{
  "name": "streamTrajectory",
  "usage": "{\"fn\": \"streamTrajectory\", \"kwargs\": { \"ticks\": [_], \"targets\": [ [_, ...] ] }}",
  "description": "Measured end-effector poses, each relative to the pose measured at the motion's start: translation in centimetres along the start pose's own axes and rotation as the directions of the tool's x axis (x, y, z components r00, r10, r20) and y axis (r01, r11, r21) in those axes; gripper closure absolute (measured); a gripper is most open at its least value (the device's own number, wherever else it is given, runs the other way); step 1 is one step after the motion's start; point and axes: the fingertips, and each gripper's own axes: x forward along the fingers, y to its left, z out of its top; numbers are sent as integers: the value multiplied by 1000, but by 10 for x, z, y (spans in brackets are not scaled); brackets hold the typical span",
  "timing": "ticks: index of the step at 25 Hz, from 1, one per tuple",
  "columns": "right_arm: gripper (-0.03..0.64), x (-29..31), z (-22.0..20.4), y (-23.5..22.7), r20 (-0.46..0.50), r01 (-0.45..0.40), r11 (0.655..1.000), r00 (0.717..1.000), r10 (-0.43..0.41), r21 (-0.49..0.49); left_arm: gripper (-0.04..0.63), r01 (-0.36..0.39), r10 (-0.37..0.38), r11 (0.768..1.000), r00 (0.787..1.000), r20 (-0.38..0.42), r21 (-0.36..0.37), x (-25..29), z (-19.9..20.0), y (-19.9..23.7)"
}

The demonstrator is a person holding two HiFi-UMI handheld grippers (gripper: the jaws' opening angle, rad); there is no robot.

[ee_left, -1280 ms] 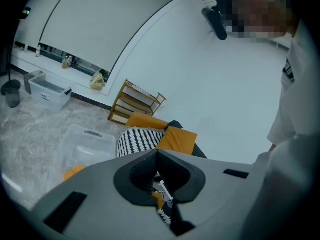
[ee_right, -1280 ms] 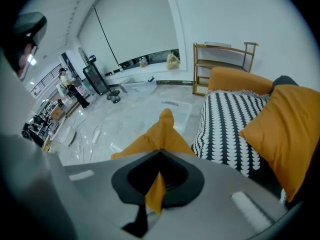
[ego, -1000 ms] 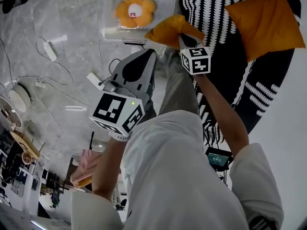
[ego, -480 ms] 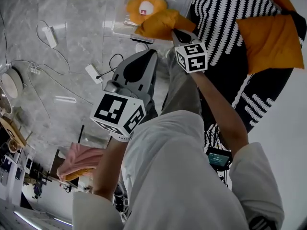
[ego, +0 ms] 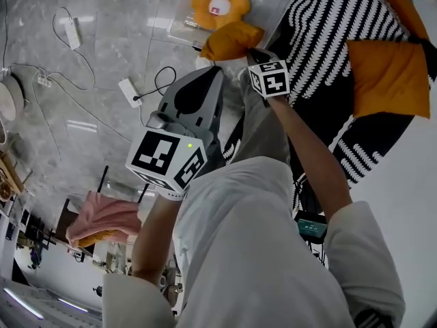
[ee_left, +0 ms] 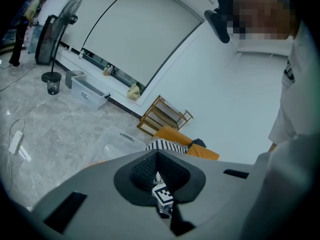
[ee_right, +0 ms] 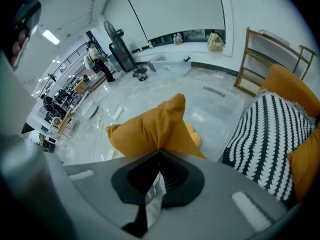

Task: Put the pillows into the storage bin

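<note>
While tight on an orange pillow [ego: 229, 39], right tongs [ego: 252, 50]; left tongs [ego: 216, 71] together.

Set on a grey marbled floor [ego: 95, 53]; bounded by white walls [ee_left: 225, 99]; fitted with a broad pale roller blind [ee_left: 140, 39]; furnished with a wooden rack [ee_left: 165, 118] and a black standing fan [ee_left: 74, 9]; lit by a ceiling strip light [ee_right: 51, 36].

Grey marble floor [ego: 102, 128] carries a white power adapter [ego: 128, 92] and a white power strip [ego: 72, 33]; pedestal fan [ee_left: 74, 6] and wooden rack [ee_left: 162, 119] stand by the white wall [ee_left: 215, 99].
</note>
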Motion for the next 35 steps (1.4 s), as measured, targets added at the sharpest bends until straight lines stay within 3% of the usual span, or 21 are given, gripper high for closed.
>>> {"fn": "streamTrajectory", "kwargs": {
  "ticks": [8, 15, 26, 35],
  "targets": [
    [603, 11, -89, -38, -221, 66, 997, 973, -58, 28, 588, 2, -2, 1000, 1000, -18, -8, 0, 1, 3],
    [602, 3, -108, -81, -287, 227, 970, 938, -193, 90, 588, 25, -24, 1000, 999, -43, 10, 7, -2, -10],
    [600, -21, -88, -97, -139, 205, 957, 974, -179, 204, 588, 84, -79, 995, 993, -86, 57, 32, -14, -52],
    [591, -51, -84, -122, -17, 181, 949, 983, -183, 257, 588, 149, -134, 984, 980, -145, 101, 65, -28, -92]
  ]
}}
